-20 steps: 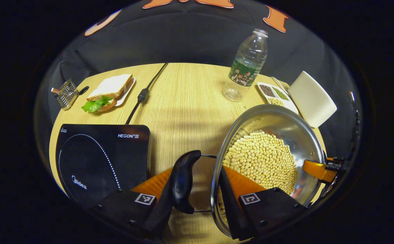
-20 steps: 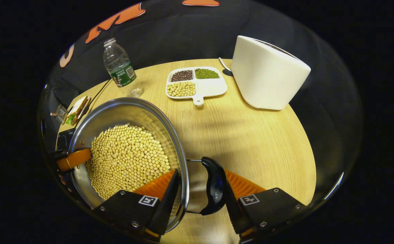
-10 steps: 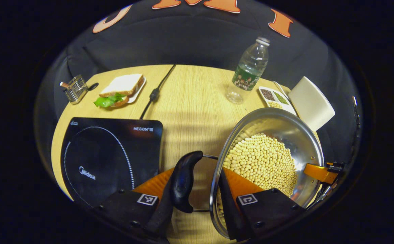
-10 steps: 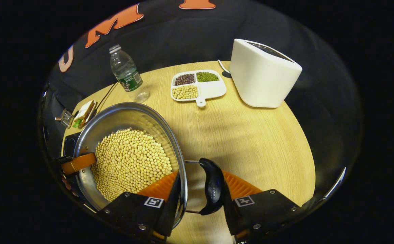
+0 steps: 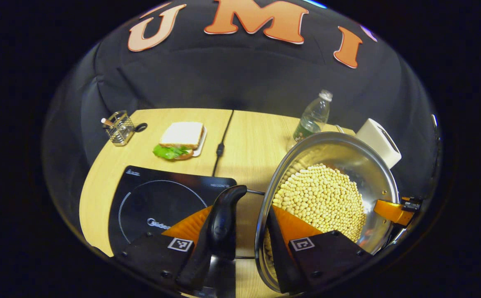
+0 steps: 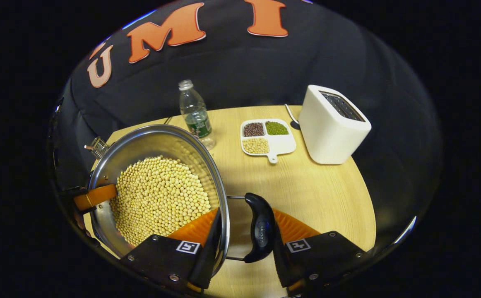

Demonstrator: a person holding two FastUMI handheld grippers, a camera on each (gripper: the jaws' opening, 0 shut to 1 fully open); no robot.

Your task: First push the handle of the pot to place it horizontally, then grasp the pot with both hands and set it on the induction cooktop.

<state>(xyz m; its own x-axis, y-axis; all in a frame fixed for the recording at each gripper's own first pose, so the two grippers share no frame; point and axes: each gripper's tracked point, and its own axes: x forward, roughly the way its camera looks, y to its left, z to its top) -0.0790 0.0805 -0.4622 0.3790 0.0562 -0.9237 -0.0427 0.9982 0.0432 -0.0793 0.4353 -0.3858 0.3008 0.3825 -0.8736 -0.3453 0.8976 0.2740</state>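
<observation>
A steel pot (image 5: 340,145) full of pale soybeans (image 5: 319,203) hangs above the wooden table (image 5: 253,140), held level from both sides. My left gripper (image 5: 246,215) is shut on its left side, one finger outside the black loop handle (image 5: 224,215) and one inside the rim. At the opposite side, my right gripper (image 6: 244,223) is shut the same way around the other black handle (image 6: 261,227) and the pot's wall (image 6: 149,140). The black induction cooktop (image 5: 162,198) lies on the table, below and left of the pot.
A sandwich on a plate (image 5: 180,138), a wire holder (image 5: 119,127) and the cooktop's cord (image 5: 222,145) lie behind the cooktop. A plastic bottle (image 6: 195,111), a sectioned dish of beans (image 6: 267,138) and a white toaster (image 6: 333,124) stand at the back right.
Both grippers have risen with the pot between them, so the table looks lower and farther. The cooktop has come closer to the pot's left handle in the left gripper view.
</observation>
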